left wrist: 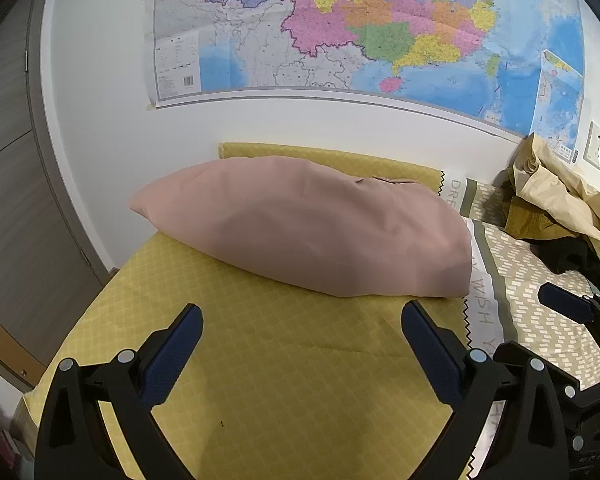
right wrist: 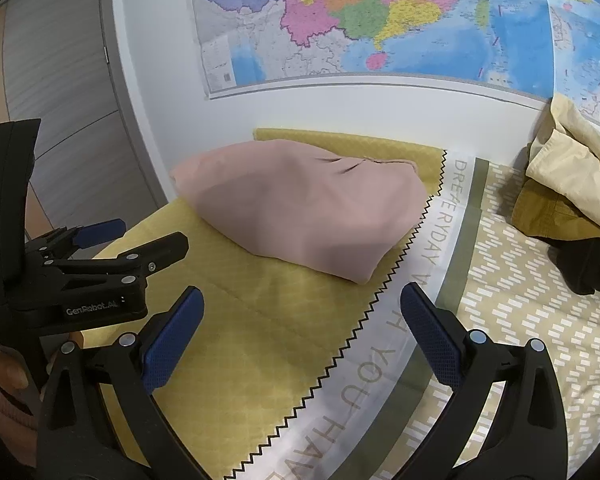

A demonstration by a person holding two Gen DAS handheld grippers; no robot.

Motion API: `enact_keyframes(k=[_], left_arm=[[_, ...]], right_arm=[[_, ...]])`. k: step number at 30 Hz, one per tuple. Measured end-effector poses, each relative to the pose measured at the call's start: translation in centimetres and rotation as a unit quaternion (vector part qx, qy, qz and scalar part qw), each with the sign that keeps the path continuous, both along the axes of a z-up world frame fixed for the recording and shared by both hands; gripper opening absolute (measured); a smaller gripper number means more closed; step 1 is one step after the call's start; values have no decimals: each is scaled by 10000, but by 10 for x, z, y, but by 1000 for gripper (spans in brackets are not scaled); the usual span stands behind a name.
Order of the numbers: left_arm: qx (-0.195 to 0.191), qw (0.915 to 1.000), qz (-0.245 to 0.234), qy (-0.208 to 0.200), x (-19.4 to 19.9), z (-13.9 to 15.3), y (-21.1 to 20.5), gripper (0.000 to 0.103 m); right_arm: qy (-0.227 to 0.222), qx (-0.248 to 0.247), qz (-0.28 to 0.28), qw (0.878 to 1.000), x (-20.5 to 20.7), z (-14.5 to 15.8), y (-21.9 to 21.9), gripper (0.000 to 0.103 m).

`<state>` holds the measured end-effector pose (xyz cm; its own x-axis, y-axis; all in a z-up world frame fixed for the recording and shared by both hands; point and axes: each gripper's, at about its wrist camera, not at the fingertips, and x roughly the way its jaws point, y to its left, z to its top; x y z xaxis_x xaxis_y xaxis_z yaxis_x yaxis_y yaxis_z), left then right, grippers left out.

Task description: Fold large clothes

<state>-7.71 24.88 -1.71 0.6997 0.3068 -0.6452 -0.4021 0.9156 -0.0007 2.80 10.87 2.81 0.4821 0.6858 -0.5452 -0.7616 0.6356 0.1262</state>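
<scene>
While both grippers are held above the yellow diamond-patterned cloth [left wrist: 260, 360] on the bed, nothing is gripped by either. The left gripper [left wrist: 302, 320] is seen with its blue-padded fingers [left wrist: 180, 344] spread wide, and the right gripper [right wrist: 300, 304] is likewise wide open. The folded pale pink garment [left wrist: 312, 228] is laid on the cloth near the white wall, beneath a coloured wall map [left wrist: 360, 28]. A heap of beige clothes [right wrist: 572, 176] is piled well apart.

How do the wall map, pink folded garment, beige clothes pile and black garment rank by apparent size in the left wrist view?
1. Wall map, though cropped by the frame.
2. Pink folded garment.
3. Beige clothes pile and black garment: both cut off at the right edge, so unranked.
</scene>
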Motion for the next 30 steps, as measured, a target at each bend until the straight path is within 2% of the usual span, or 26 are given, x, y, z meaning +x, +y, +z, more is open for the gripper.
enact_keyframes(k=[30], left_arm=[[-39, 10000, -46, 41, -5, -1, -9, 96]], right_arm=[[67, -11, 8, 10000, -5, 2, -1, 97]])
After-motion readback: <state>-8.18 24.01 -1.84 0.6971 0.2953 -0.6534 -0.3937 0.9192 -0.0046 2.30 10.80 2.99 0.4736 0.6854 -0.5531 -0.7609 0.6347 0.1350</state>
